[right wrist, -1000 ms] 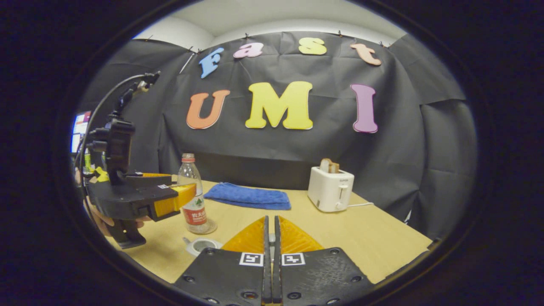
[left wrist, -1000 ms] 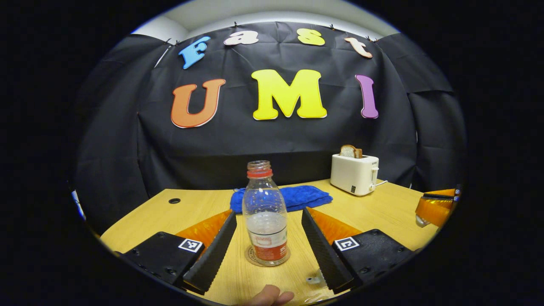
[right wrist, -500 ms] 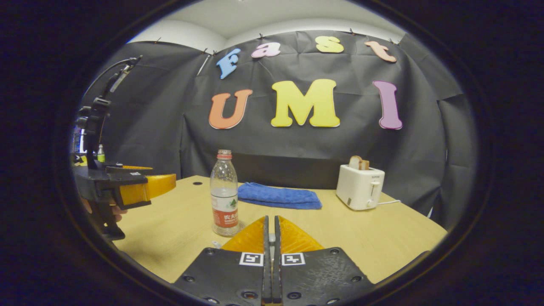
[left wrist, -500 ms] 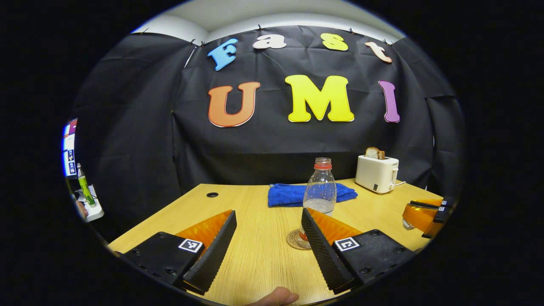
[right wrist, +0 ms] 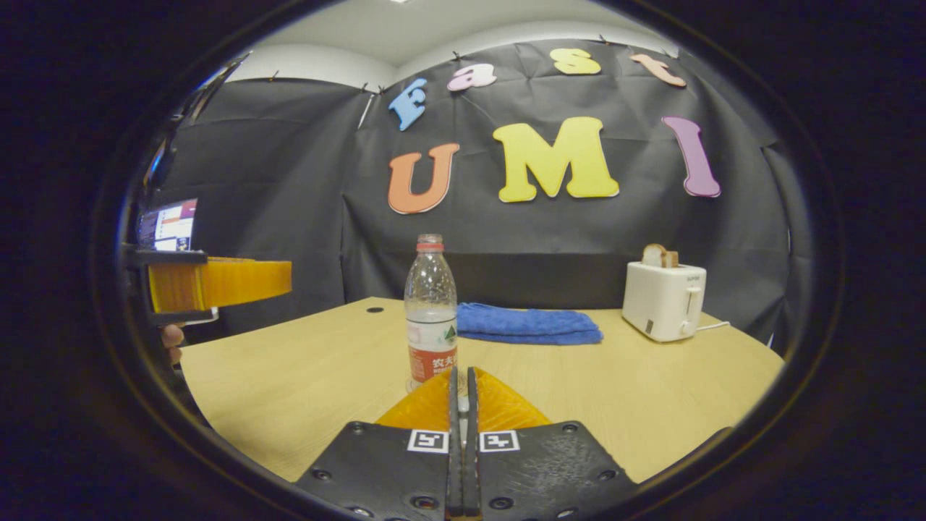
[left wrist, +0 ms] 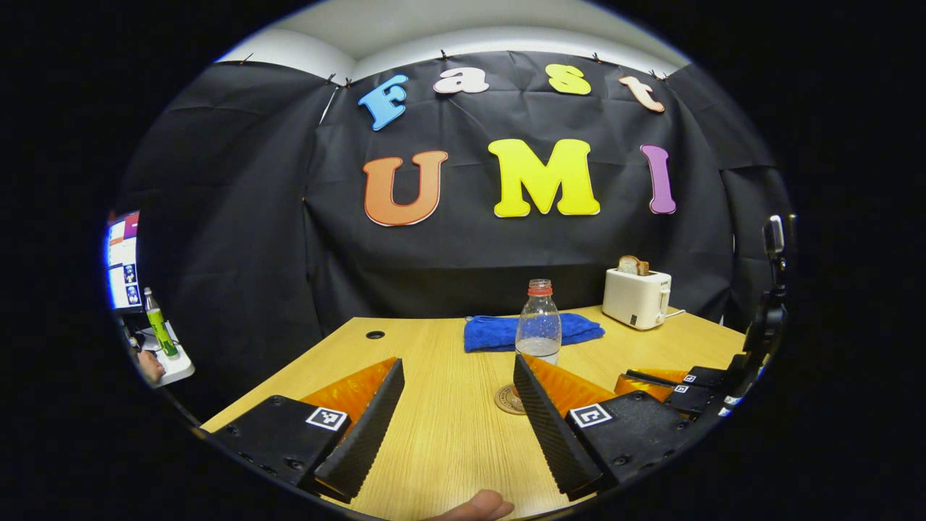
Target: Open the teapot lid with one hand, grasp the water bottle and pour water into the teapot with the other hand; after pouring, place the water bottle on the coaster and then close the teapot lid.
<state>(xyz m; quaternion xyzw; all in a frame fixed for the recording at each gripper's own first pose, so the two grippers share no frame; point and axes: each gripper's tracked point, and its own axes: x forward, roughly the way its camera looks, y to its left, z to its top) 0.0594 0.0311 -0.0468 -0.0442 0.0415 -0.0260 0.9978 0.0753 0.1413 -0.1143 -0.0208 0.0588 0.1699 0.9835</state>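
Bottle: water bottle (left wrist: 538, 323) is seen standing upright and uncapped on the coaster (left wrist: 506, 400), a round disc on the table (left wrist: 441, 434); in the left gripper view its lower part is hidden behind one finger, and in the right gripper view it (right wrist: 431, 318) is seen straight ahead, just beyond the fingertips.
Water level: a little water is seen low in the bottle.
Left gripper (left wrist: 456, 423): its fingers are spread wide apart above the table, with nothing held between them; the bottle is left beyond and to one side of the gap. In the right gripper view it (right wrist: 217, 282) is seen raised at the left edge, apart from the bottle.
Right gripper (right wrist: 461, 405): its fingers are pressed together, and nothing can be seen between them. In the left gripper view it (left wrist: 655, 382) is seen low at the right edge, near the table.
Teapot: whether it is behind the gripper bodies cannot be told.
Background: a blue cloth (right wrist: 527, 323) is laid behind the bottle, and a white toaster (right wrist: 663, 300) with bread (right wrist: 659, 255) in its slot is set toward the far right of the table.
Hand: a fingertip (left wrist: 474, 506) is seen at the bottom edge of the left gripper view.
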